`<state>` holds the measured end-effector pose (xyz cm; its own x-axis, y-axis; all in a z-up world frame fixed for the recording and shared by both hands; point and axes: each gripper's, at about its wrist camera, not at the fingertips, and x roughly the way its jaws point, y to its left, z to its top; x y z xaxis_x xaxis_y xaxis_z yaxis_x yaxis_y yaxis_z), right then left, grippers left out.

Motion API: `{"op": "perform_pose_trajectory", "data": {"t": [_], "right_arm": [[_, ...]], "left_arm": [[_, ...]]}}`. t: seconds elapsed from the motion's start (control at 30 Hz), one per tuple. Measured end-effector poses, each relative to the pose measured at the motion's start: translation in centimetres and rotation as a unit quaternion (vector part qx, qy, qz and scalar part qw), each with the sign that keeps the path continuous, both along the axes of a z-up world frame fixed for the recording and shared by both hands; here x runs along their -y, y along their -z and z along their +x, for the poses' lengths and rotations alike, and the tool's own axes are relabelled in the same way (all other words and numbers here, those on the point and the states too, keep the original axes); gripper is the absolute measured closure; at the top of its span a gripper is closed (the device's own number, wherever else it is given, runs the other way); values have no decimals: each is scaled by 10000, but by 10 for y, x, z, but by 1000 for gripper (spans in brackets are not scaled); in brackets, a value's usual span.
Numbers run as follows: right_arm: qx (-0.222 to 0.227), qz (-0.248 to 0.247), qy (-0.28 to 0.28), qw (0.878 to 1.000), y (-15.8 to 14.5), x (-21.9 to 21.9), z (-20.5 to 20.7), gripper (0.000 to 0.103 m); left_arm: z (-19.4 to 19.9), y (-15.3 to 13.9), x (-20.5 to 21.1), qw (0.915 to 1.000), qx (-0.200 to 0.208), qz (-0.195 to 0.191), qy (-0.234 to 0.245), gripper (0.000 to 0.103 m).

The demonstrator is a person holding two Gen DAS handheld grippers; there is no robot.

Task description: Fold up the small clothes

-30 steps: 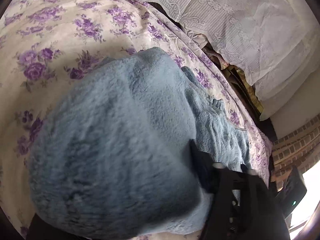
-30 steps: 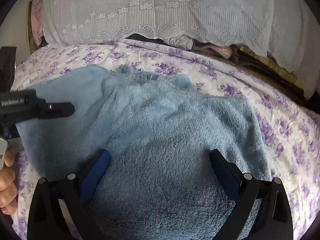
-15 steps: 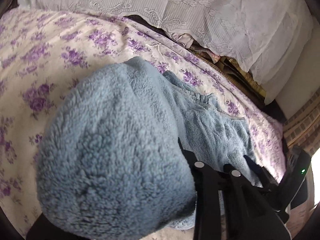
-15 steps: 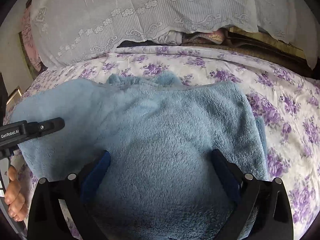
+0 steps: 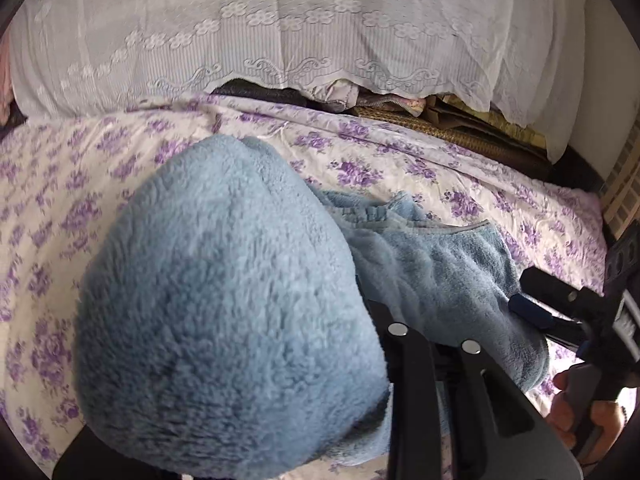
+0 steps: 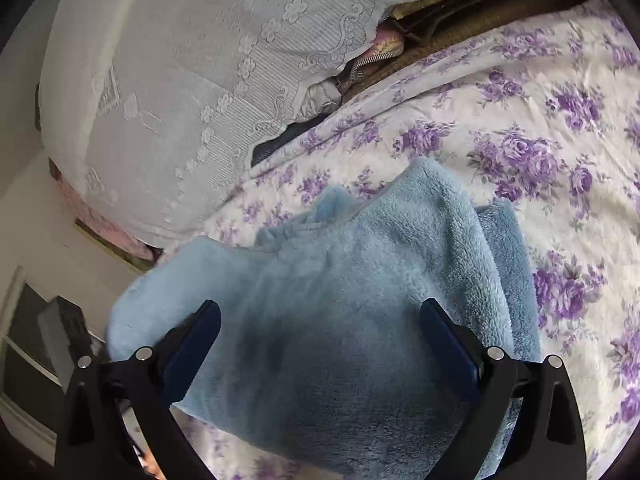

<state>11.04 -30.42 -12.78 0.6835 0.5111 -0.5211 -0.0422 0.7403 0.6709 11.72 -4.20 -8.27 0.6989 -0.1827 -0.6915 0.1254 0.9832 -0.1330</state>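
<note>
Floral bedspread (image 5: 392, 168), left tongs (image 5: 372, 312) clamping lifted blue fleece garment (image 5: 224, 300), right tongs (image 6: 320, 332) gaping astride it

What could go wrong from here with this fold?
The left gripper, its jaws just closing, holds a thick bunch of the blue fleece garment; a partial pinch could slip. The right gripper stands open astride the fleece, so the lift may drag the lower layer askew across the floral bedsheet.

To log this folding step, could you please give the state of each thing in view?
blue fleece garment: doubled over, one end lifted.
left gripper: just been closing, fingers pinching the garment.
right gripper: open, fingers astride the garment.
floral bedsheet: spread, wrinkled.
</note>
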Motion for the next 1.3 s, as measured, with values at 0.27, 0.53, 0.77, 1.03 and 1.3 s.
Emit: {"op": "perform_pose_trajectory", "data": {"t": [0.27, 0.53, 0.77, 1.03, 1.3], "right_arm": [[91, 857, -144, 9962, -10, 18, -3, 3], [15, 1826, -192, 9830, -1, 42, 2, 3], [136, 2347, 187, 9718, 1, 84, -7, 3], [-303, 2615, 279, 9643, 29, 97, 3, 3], [-346, 2280, 411, 9722, 29, 106, 2, 3]], "left_arm": [[-8, -15, 48, 9974, 327, 596, 250, 76], [-19, -20, 112, 9900, 612, 1025, 744, 77], [-39, 1, 179, 9787, 727, 1257, 1448, 77], [-59, 21, 196, 9719, 933, 1296, 1729, 65], [-76, 9, 172, 9750, 950, 982, 1751, 12]]}}
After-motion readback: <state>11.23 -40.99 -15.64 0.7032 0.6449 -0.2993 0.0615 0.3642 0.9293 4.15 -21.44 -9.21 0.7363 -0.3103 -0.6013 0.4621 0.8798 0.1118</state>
